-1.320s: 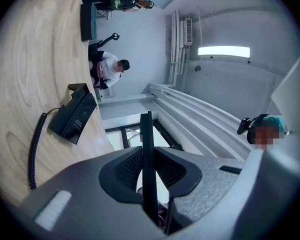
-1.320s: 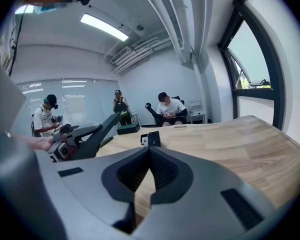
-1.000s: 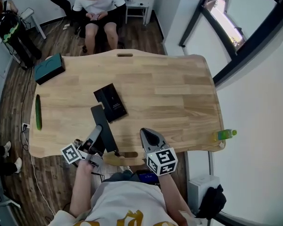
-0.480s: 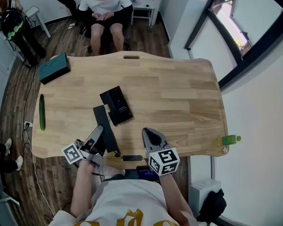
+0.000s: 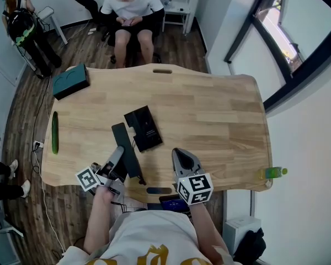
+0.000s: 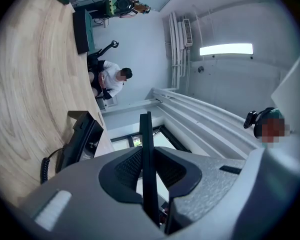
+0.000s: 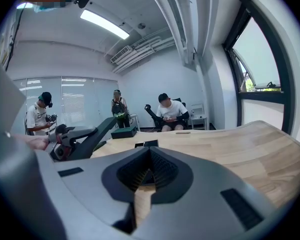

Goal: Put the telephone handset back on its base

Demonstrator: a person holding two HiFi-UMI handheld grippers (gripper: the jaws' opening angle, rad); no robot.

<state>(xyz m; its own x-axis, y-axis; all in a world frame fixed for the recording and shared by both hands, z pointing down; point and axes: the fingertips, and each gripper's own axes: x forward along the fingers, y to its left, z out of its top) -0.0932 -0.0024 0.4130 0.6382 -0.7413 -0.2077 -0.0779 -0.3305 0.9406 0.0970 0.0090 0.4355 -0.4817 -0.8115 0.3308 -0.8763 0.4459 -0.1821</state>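
A flat black telephone base (image 5: 145,127) lies in the middle of the wooden table (image 5: 209,115). The long black handset (image 5: 128,150) hangs tilted just left of the base, over the front edge, with my left gripper (image 5: 119,160) shut on its near end. In the left gripper view the handset (image 6: 146,149) shows as a thin black bar pinched between the jaws, with the base (image 6: 82,138) and the coiled cord (image 6: 44,168) off to the left. To the right, my right gripper (image 5: 182,160) hovers at the front edge, shut and holding nothing (image 7: 149,153).
A green box (image 5: 71,80) sits at the table's far left corner and a cucumber (image 5: 55,132) lies along the left edge. A green bottle (image 5: 273,173) stands at the front right corner. A seated person (image 5: 133,4) is beyond the far edge.
The head view has swung a little, so everything sits further right in the picture. Both grippers and the handset keep their places over the front edge.
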